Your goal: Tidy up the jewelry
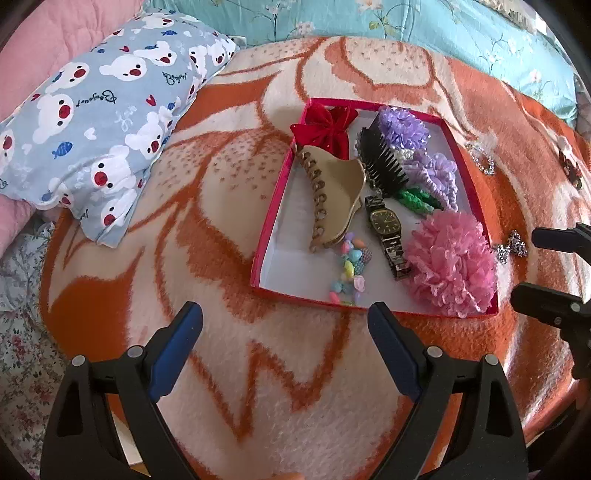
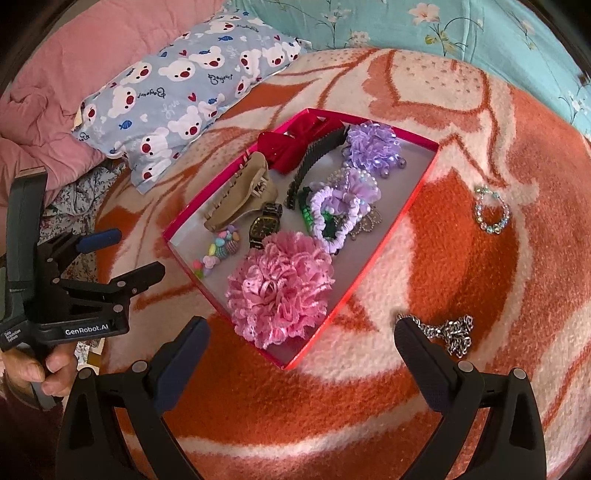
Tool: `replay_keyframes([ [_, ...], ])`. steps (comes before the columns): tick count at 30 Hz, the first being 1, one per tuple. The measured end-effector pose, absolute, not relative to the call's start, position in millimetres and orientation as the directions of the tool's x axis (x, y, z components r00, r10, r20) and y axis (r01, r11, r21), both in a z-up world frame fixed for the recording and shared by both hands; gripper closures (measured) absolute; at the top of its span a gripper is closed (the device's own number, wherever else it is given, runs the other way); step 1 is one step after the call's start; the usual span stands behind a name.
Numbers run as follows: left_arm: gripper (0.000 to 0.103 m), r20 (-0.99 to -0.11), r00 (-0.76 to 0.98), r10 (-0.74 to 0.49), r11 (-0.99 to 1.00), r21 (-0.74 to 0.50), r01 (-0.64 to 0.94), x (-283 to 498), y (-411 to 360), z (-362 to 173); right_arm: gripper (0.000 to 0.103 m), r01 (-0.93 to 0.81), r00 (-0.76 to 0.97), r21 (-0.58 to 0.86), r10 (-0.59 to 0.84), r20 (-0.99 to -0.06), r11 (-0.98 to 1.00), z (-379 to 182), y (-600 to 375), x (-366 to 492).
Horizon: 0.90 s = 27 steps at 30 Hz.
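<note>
A red box (image 1: pixel 275 210) (image 2: pixel 391 236) lies on the orange and white blanket. It holds a pink flower scrunchie (image 1: pixel 452 264) (image 2: pixel 280 288), purple scrunchies (image 1: pixel 436 173) (image 2: pixel 347 206), a watch (image 1: pixel 386 225) (image 2: pixel 264 227), a beige claw clip (image 1: pixel 336 195) (image 2: pixel 243 194), a red bow (image 1: pixel 327 127) and coloured beads (image 1: pixel 349 267). A silver chain (image 2: pixel 452 332) and a bead bracelet (image 2: pixel 491 212) lie on the blanket right of the box. My left gripper (image 1: pixel 284 317) is open and empty, just in front of the box. My right gripper (image 2: pixel 301 334) is open and empty over the box's near corner; its right fingertip is next to the chain.
A bear-print pillow (image 1: pixel 99 122) (image 2: pixel 184 96) lies at the left. A pink quilt (image 2: pixel 51 92) is behind it and a teal floral cover (image 1: pixel 406 26) at the back. A small dark ornament (image 1: pixel 570 168) lies at the blanket's far right.
</note>
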State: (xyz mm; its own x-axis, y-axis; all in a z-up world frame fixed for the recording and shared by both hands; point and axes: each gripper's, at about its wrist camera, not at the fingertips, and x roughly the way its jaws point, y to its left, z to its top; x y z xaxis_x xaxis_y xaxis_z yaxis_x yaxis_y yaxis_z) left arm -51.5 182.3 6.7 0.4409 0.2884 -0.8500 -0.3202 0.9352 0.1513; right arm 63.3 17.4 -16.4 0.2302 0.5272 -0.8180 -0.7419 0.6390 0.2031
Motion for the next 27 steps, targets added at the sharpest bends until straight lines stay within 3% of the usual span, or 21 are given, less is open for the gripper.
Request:
replay_keyframes([
  [27,0.011,-0.835,0.475,0.278,0.941,0.137,-0.309,-41,181,17,0.002,-0.734,0.23,0.212,0.53,-0.816,0.645,-15,25,77],
])
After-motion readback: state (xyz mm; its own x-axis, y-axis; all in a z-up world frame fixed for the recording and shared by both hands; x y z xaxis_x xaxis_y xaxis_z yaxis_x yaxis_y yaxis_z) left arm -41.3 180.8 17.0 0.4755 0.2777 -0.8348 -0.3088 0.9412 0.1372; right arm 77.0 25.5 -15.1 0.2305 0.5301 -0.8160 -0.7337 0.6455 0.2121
